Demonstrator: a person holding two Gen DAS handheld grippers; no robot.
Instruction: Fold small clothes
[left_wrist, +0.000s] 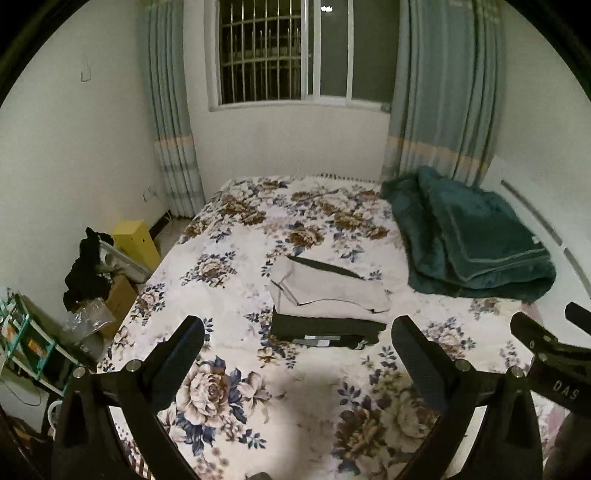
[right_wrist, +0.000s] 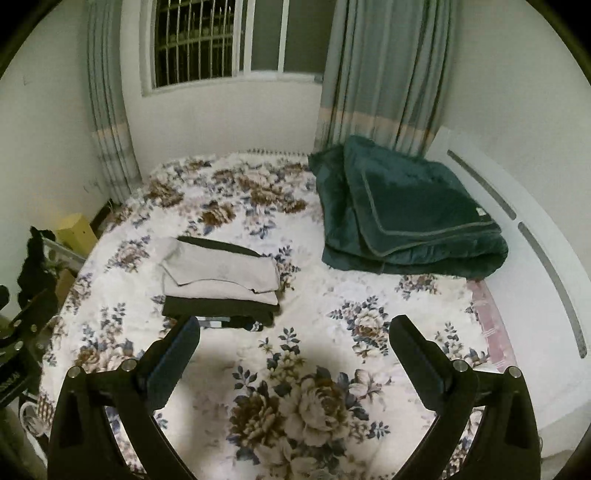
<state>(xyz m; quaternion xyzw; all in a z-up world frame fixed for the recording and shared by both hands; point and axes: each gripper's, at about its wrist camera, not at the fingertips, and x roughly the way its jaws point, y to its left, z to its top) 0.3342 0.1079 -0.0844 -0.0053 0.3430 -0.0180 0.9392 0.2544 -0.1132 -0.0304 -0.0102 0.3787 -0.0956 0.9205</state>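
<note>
right now both tools hang above the flowered bedspread (left_wrist: 236, 266), and neither one has anything between its fingers. the left gripper (left_wrist: 297, 332) has its two black fingers spread wide, with bare floral cloth showing in the gap. the right gripper (right_wrist: 295, 330) stands the same way, fingers far apart, nothing held. a bit of the right tool's black frame pokes in at the right edge of the left wrist view, and a bit of the left tool's frame shows at the left edge of the right wrist view.

and the clothes: a folded stack (left_wrist: 325, 306) sits on the bedspread, just beyond the left gripper's fingertips. in the right wrist view the same stack (right_wrist: 221, 280) lies beyond and to the left of that gripper's left finger. on top is a light grey folded garment (left_wrist: 328, 288), with a dark strip of cloth peeking out along its far edge. under it lies a black folded garment (left_wrist: 325, 326), and a striped black-and-white edge shows at the very bottom, on the near side.

right of the stack and well apart from it, a dark green folded blanket (right_wrist: 410, 225) is heaped against the far right side of the bed. behind the stack, past the end of the bed, a barred window (left_wrist: 280, 55) sits between grey-blue curtains (left_wrist: 443, 96). left of the stack, off the bed's edge, a yellow box (left_wrist: 135, 240) stands on the floor among clutter.
</note>
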